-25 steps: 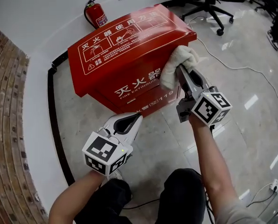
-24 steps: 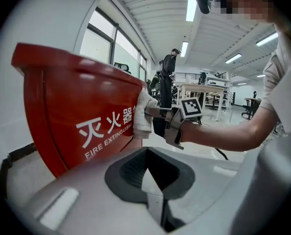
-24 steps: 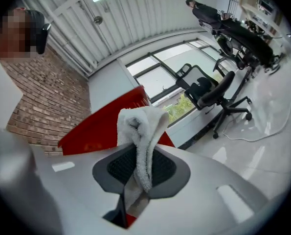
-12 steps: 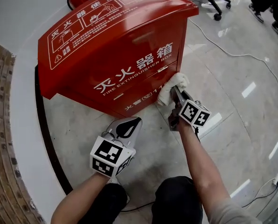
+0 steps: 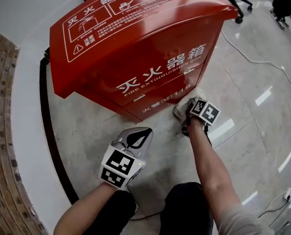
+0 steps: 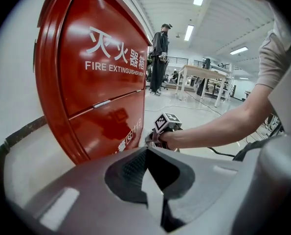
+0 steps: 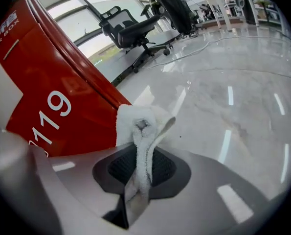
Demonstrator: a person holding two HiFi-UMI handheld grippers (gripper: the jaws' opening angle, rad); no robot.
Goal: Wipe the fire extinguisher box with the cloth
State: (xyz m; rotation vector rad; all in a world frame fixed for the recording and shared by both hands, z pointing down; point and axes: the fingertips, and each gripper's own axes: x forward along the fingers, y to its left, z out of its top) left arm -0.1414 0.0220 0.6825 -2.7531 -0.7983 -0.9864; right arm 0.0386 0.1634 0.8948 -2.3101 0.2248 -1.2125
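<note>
A person crouched on a glossy pale stone floor [image 5: 243, 77] works at the foot of a large red metal fire extinguisher box [image 5: 135, 48], its sloping lid printed with white instruction panels and its front lettered in white. The right gripper [image 7: 137, 177], held low at the end of a bare forearm [image 5: 209, 170], has its fingers closed tight on a bunched white terry cloth [image 7: 138, 124]. A twisted strand of the fabric runs down between the dark pads while the rest balloons out beyond the tips. The wad sits against the bottom right corner of the box's front panel, just right of the white numerals "119" and close to the floor.

The left gripper [image 5: 137, 139] hovers apart from the box, in front of its lower panel, above the floor. Its fingers are drawn together with nothing between them, and its square-marker cube faces upward.

A curved brick wall [image 5: 3, 155] borders the scene on the person's left, and a thin white cable [image 5: 253, 60] trails across the floor to the right of the box. In the right gripper view a black office chair [image 7: 130, 31] stands beyond the box. The left gripper view shows a standing person in dark clothes [image 6: 160, 58] and a white table [image 6: 199, 75] far across the room.
</note>
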